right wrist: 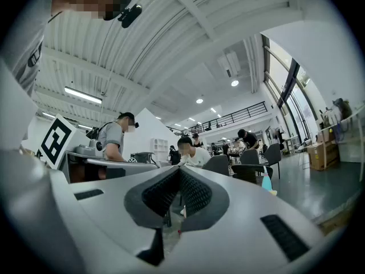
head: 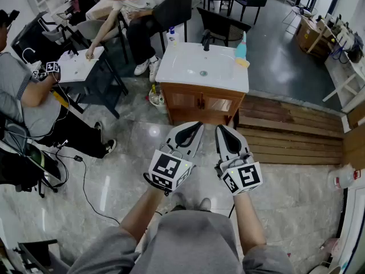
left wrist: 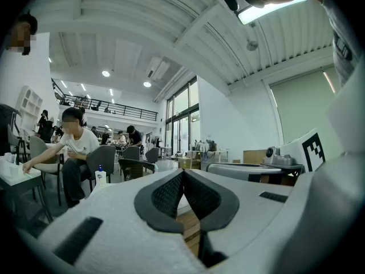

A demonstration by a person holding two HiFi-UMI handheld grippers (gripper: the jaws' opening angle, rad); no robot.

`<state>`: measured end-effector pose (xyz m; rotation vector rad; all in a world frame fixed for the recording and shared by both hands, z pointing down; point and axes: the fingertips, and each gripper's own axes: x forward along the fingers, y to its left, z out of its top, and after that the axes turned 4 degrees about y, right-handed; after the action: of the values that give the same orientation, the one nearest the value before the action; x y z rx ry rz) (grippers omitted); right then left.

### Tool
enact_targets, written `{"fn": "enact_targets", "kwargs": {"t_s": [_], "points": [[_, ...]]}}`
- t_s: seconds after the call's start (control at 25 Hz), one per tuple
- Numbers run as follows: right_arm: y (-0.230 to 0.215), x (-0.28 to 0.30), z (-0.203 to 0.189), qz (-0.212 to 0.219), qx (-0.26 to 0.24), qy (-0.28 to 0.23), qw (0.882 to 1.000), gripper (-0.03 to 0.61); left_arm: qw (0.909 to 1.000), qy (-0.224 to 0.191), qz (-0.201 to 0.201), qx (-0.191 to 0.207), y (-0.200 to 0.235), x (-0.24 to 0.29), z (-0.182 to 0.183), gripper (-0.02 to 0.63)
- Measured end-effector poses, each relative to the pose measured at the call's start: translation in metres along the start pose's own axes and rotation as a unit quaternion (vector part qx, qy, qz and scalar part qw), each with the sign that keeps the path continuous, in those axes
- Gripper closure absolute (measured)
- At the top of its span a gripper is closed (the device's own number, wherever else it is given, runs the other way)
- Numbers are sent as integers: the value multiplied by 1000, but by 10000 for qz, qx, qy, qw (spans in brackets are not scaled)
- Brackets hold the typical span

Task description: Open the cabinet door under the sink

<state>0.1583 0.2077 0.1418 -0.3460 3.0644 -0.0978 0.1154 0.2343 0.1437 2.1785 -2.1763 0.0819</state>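
The wooden vanity cabinet (head: 199,103) stands under a white sink (head: 171,73) at the middle of the head view, on a glossy stone floor (head: 131,153); its two doors (head: 183,101) lie flush with the front, handles side by side at the centre seam. A black faucet (head: 206,39) rises at the back of the basin, with a white pump bottle (head: 172,36) on the left back corner and a teal bottle (head: 242,49) on the right; just in front of the teal one lies a yellow sponge (head: 244,63). Wooden planks (head: 291,133) lie on the floor right of the cabinet. The left gripper (head: 194,128) and the right gripper (head: 223,131) are held side by side in front of the person, jaws pointing toward the cabinet front, short of it and touching nothing. In the left gripper view the dark ribbed pads (left wrist: 167,196) meet at their tips, clenched on nothing; in the right gripper view the pads (right wrist: 197,194) are likewise pressed together and empty. A seated person (head: 134,7) leans over a small white table (head: 80,64) to the left, well apart from the cabinet.
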Motion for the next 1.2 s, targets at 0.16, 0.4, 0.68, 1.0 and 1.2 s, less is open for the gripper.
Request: {"fn": "enact_targets", "kwargs": {"t_s": [0.16, 0.4, 0.68, 1.0, 1.2], "points": [[-1, 3, -2, 9, -13, 3, 10000, 569, 10000, 46, -30, -10, 1, 3, -3, 604], [-2, 4, -3, 5, 21, 28, 10000, 569, 9999, 71, -66, -50, 1, 5, -4, 604], [1, 4, -15, -86, 210, 94, 9997, 569, 9997, 148, -73, -154, 7, 0, -16, 606], [25, 24, -31, -248, 299, 178, 9991, 569, 9993, 214, -137, -261, 38, -22, -31, 604], [46, 43, -41, -385, 369, 253, 9983, 569, 9990, 219, -214, -322, 63, -38, -38, 604]]}}
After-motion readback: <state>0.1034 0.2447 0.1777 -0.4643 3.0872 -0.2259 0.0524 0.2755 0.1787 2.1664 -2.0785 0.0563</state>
